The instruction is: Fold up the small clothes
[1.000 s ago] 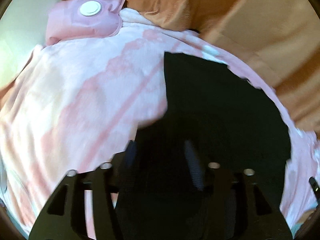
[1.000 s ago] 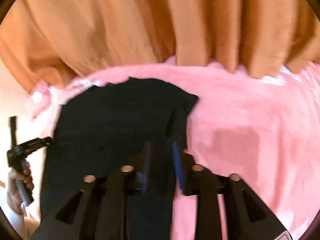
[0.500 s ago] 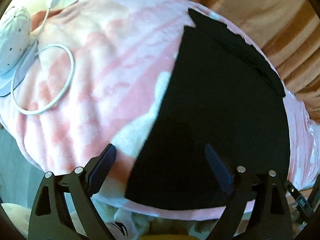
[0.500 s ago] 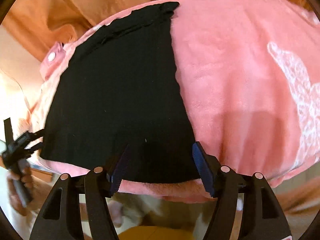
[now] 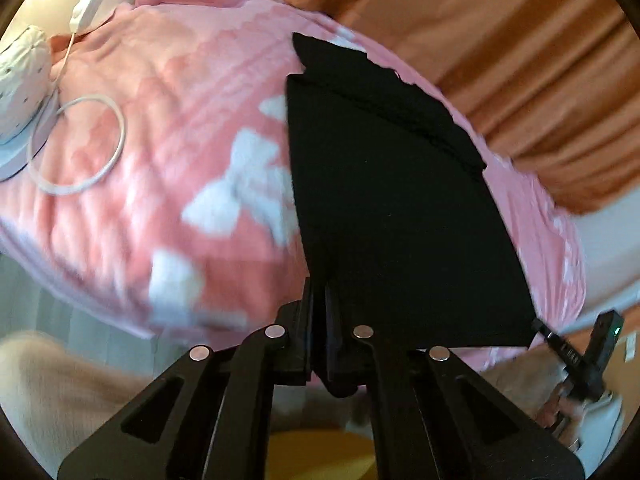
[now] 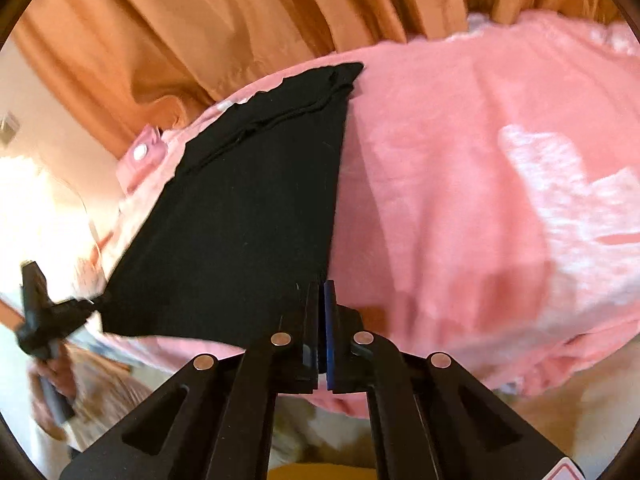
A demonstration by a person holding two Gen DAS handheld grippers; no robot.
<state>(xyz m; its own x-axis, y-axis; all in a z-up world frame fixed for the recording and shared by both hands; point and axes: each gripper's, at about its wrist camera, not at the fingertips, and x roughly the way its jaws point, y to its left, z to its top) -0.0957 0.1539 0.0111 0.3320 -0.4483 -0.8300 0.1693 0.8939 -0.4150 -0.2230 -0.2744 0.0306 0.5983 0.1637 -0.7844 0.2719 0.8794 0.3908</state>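
A black garment [image 5: 392,216] lies flat on a pink blanket [image 5: 168,120], its far end folded into a thicker band. My left gripper [image 5: 318,300] is shut on the garment's near left corner. In the right wrist view the same garment [image 6: 248,216] spreads to the left, and my right gripper [image 6: 320,300] is shut on its near right corner. Each gripper also shows in the other's view, the right gripper [image 5: 560,340] at the far corner and the left gripper [image 6: 76,308] at the garment's left corner.
The pink blanket [image 6: 460,184] with white bow prints covers the bed. Orange curtains [image 6: 240,12] hang behind. A white cable loop [image 5: 76,144] with a switch and a white dotted cushion [image 5: 20,84] lie at the far left.
Both grippers were open half a second ago over the garment's near edge. They have now closed on the near corners. A second ago they were low over the cloth.
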